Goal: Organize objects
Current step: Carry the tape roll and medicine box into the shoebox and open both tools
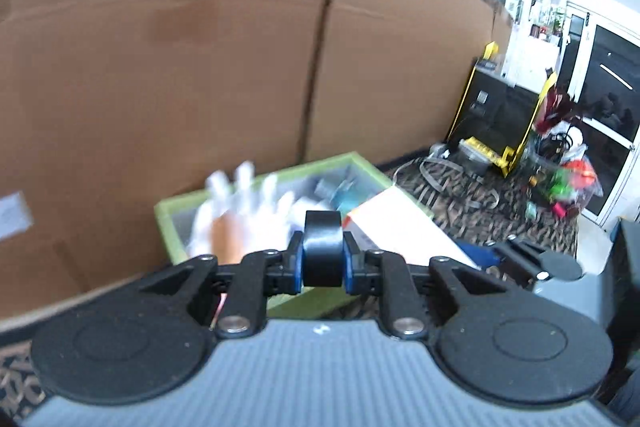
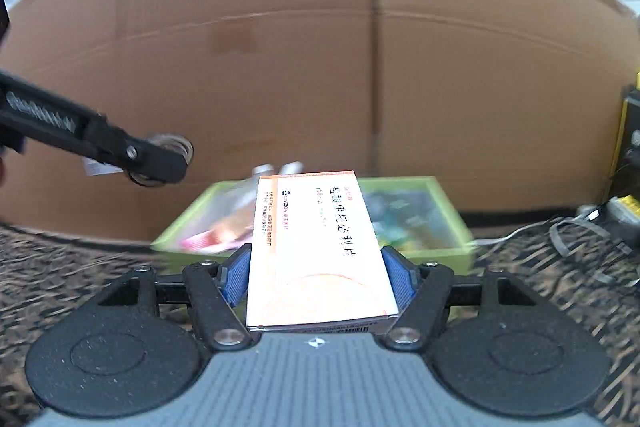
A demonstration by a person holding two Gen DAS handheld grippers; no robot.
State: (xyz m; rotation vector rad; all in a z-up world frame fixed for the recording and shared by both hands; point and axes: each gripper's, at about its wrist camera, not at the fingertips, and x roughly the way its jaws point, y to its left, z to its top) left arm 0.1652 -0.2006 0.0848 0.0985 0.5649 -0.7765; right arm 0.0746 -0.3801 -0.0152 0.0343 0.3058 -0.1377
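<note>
The left gripper (image 1: 322, 254) is clamped on a black roll of tape (image 1: 322, 247), its blue pads pressing the roll's two flat sides, and holds it in the air in front of a green tray (image 1: 168, 227). In the right wrist view the same gripper (image 2: 176, 163) shows at the left, above the surface, with the roll seen end-on as a ring between its fingers. The tray stands on a surface (image 1: 460, 199) covered with a dark, leopard-like patterned cloth, close against a big cardboard box (image 1: 200, 47) that fills the background of both views. Inside the tray the left wrist view shows white, finger-shaped things that are too blurred to name, and some bluish items further right; none of these can be told clearly.

The right gripper (image 2: 316, 277) is closed on a white and orange medicine box (image 2: 316, 247), its blue pads (image 2: 236, 275) against the two long edges. The box lies flat between them with its printed face up, and its far end reaches over the near edge of the green tray (image 2: 452, 215). In the left wrist view the same medicine box (image 1: 400, 227) appears just to the right of the tape roll, over the tray's right part.

Further right on the surface lie loose grey straps (image 1: 452, 175), a black and yellow device (image 1: 496, 111) and a clear container of coloured odds and ends (image 1: 560, 179).
</note>
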